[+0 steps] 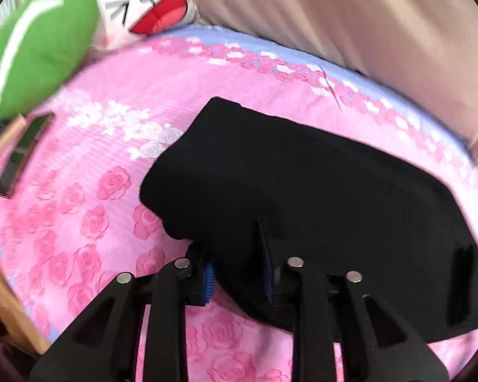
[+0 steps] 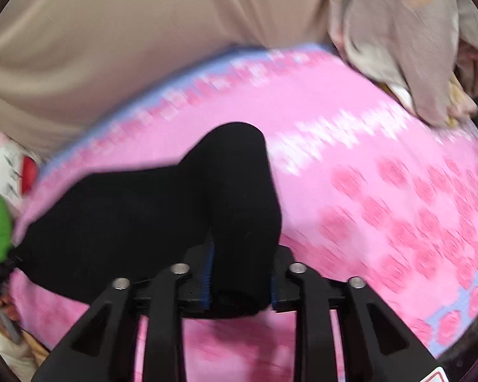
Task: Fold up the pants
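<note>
both grippers, left gripper (image 1: 239,273) and right gripper (image 2: 240,281), pinching black pants (image 1: 318,191) edges over open pink bedsheet (image 1: 111,127)

A bed covered by a pink sheet (image 1: 118,197) printed with roses and edged by a pale blue band carries everything; black pants (image 1: 302,184) lie across its middle, bunched and partly lifted at the near edge; a green cushion (image 1: 38,47) and a white plush (image 1: 153,3) sit at one end; a grey-beige garment (image 2: 398,47) lies crumpled at the other.
</note>
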